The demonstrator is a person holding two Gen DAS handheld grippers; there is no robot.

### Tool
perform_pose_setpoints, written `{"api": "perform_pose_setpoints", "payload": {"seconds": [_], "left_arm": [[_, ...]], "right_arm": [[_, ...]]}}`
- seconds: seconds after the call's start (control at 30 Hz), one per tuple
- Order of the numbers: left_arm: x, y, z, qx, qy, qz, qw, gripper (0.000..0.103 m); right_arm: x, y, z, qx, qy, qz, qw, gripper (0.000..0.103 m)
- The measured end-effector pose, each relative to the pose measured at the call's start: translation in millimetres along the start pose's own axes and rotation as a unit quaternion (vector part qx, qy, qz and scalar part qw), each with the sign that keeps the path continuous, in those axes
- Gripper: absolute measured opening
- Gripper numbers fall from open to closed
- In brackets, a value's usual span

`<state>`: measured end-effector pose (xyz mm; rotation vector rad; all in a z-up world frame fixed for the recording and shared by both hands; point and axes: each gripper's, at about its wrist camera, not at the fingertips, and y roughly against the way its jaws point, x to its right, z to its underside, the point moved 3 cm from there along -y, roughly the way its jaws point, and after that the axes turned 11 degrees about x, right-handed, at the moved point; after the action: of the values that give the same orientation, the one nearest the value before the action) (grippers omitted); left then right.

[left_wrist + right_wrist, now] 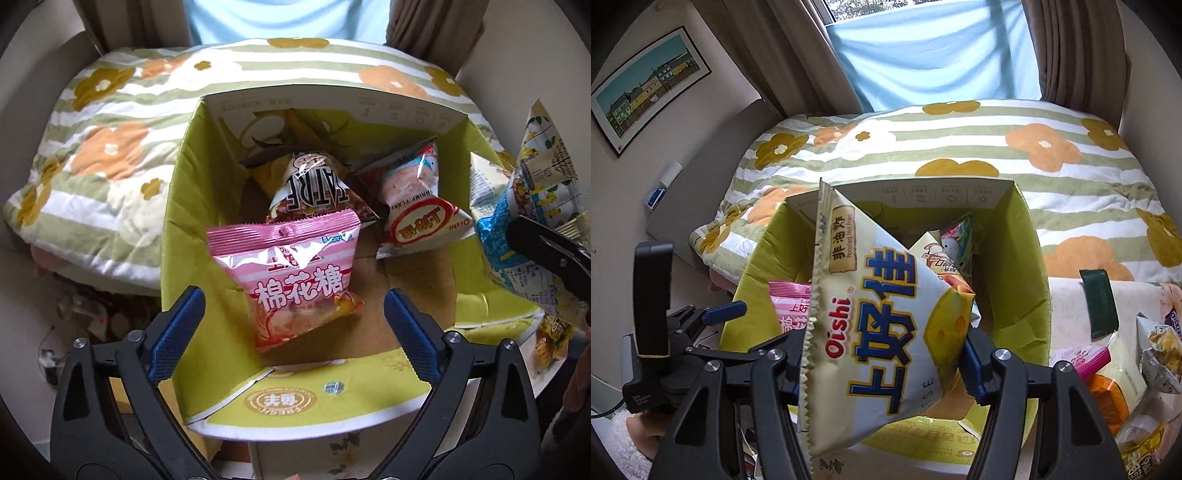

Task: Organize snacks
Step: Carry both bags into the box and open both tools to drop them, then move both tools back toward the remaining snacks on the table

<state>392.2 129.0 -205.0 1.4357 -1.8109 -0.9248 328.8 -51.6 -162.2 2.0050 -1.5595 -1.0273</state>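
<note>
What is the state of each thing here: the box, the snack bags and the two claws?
Cardboard box: open, flaps up.
Pink marshmallow bag: sealed, inside the box, free between the open jaws.
Shrimp flakes bag: sealed, lying in the box.
Oishi cheese bag: sealed, gripped, above the box.
Left claw: open, holding nothing.
Right claw: shut on the Oishi cheese bag.

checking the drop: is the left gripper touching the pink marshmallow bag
Apart. Left wrist view: left gripper open, pink marshmallow bag clear of both pads.
</note>
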Motion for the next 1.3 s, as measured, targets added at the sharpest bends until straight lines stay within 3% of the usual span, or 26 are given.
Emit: {"api": "perform_pose_setpoints", "payload": {"seconds": [0.37, 0.43, 0.5, 0.53, 0.7, 0.97, 1.3], "left_arm": [[-13.7, 15.8, 7.3, 0.013, 0.031, -0.004, 0.9994, 0.097], [-13.1, 19.2, 7.9, 0.015, 0.028, -0.010, 0.9995, 0.097], [-12.8, 23.6, 7.6, 0.021, 0.023, -0.017, 0.9994, 0.097], [-13.0, 25.4, 7.7, 0.023, 0.022, -0.017, 0.9993, 0.097], [-13.4, 31.7, 8.6, 0.026, 0.025, -0.015, 0.9992, 0.097], [-11.2, 45.5, 13.9, 0.036, 0.023, -0.013, 0.9990, 0.097], [0.7, 80.8, -0.1, 0.079, 0.009, 0.015, 0.9967, 0.097]], "right_arm": [[4.0, -17.1, 14.1, -0.044, -0.021, -0.008, 0.999, 0.062], [5.2, -19.6, 15.8, -0.047, -0.026, 0.007, 0.999, 0.070], [6.5, -16.1, 15.1, -0.029, -0.034, 0.019, 0.999, 0.099], [6.6, -13.0, 14.6, -0.018, -0.039, 0.016, 0.999, 0.103], [6.3, -3.2, 15.5, 0.008, -0.023, 0.026, 0.999, 0.103], [7.2, 8.4, 22.7, 0.007, -0.020, 0.027, 0.999, 0.103], [-0.2, 44.2, 15.6, 0.037, -0.014, 0.037, 0.999, 0.103]]}}
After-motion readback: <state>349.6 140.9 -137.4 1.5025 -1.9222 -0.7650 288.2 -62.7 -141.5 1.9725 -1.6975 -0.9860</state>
